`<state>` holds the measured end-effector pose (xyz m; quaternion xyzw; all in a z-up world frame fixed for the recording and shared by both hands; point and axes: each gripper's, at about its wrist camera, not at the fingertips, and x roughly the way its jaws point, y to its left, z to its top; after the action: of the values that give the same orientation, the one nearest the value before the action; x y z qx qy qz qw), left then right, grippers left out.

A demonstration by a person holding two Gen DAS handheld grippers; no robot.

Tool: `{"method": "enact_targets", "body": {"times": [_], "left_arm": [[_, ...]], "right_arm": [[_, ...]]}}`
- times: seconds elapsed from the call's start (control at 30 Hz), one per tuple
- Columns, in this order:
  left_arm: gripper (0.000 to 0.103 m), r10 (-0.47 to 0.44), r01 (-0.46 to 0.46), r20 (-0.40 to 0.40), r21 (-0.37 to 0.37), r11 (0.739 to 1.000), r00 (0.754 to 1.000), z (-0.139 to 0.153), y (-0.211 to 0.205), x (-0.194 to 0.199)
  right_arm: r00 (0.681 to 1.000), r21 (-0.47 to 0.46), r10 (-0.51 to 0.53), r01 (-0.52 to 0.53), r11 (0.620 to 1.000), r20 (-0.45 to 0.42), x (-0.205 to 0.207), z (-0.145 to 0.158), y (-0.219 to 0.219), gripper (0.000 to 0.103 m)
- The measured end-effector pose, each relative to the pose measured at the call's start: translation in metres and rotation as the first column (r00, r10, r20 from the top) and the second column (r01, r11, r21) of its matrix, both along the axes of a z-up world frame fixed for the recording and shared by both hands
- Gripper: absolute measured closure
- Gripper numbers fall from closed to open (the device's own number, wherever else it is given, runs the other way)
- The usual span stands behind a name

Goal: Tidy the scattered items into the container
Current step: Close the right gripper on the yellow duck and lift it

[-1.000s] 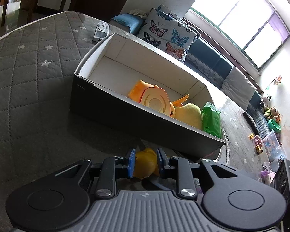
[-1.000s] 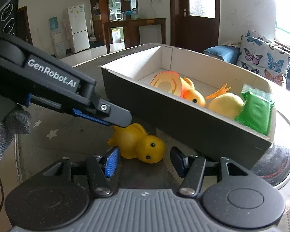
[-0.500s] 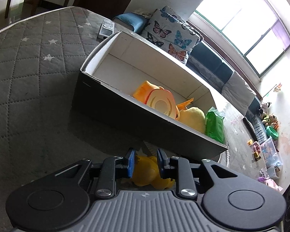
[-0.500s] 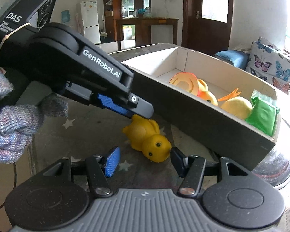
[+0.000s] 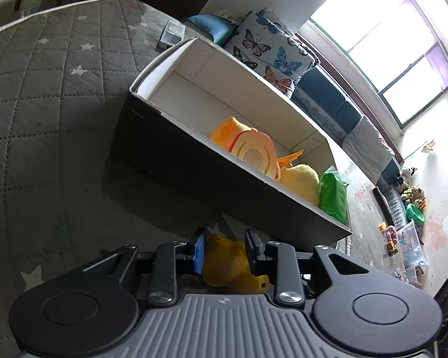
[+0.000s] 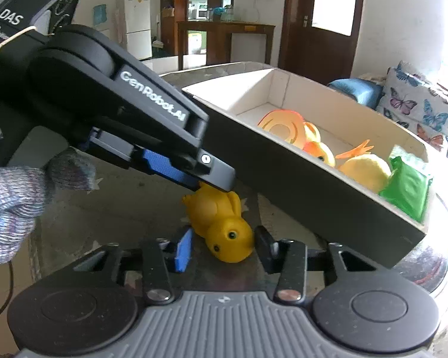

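A yellow rubber duck (image 5: 224,264) (image 6: 221,223) lies on the grey quilted table top, just in front of the black box (image 5: 194,179) (image 6: 313,197). My left gripper (image 5: 225,249) straddles the duck's body; its jaws are opening and the pads sit close beside it. In the right wrist view the left gripper (image 6: 218,179) comes down over the duck's back. My right gripper (image 6: 224,247) is closing around the duck's head, with a gap at the blue pad (image 6: 183,249). The box holds an orange toy (image 5: 248,149), a yellow plush (image 5: 301,179) and a green packet (image 5: 333,194).
A gloved hand (image 6: 12,197) holds the left gripper. A small grey device (image 5: 171,32) lies on the table behind the box. A butterfly cushion (image 5: 268,47) and a sofa stand beyond. The table's rounded edge (image 6: 433,256) runs close to the box's right end.
The left jaws have widened around the duck. The right jaws have narrowed and moved forward, so the duck's head now sits between them. The duck has turned its head toward the right gripper.
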<state>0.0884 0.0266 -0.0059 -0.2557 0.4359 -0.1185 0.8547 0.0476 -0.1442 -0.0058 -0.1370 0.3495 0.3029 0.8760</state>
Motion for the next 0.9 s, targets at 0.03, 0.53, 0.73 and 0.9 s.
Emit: {"method": "enact_targets", "body": {"times": [0.03,0.53,0.73,0.9], "left_arm": [[0.072,0.005,-0.005,-0.002,0.002,1.000,1.000,-0.001,0.000,0.000],[0.077,-0.023,0.022,0.033,0.022,1.000,0.999,0.013,-0.006,-0.010],[0.078,-0.046,0.044,0.099,0.019,0.999,0.994,0.039,-0.013,-0.017],[0.079,-0.070,0.067,0.164,0.026,0.997,0.984,0.064,-0.024,-0.008]], "right_arm": [[1.000,-0.003,0.001,-0.001,1.000,0.002,0.000,-0.001,0.001,0.059],[0.999,-0.007,-0.017,0.017,1.000,0.035,-0.010,0.009,-0.005,0.068],[0.994,-0.003,-0.031,0.032,0.999,0.105,-0.021,0.029,-0.013,0.068],[0.983,0.015,-0.065,0.063,0.998,0.171,-0.018,0.050,-0.020,0.068]]}}
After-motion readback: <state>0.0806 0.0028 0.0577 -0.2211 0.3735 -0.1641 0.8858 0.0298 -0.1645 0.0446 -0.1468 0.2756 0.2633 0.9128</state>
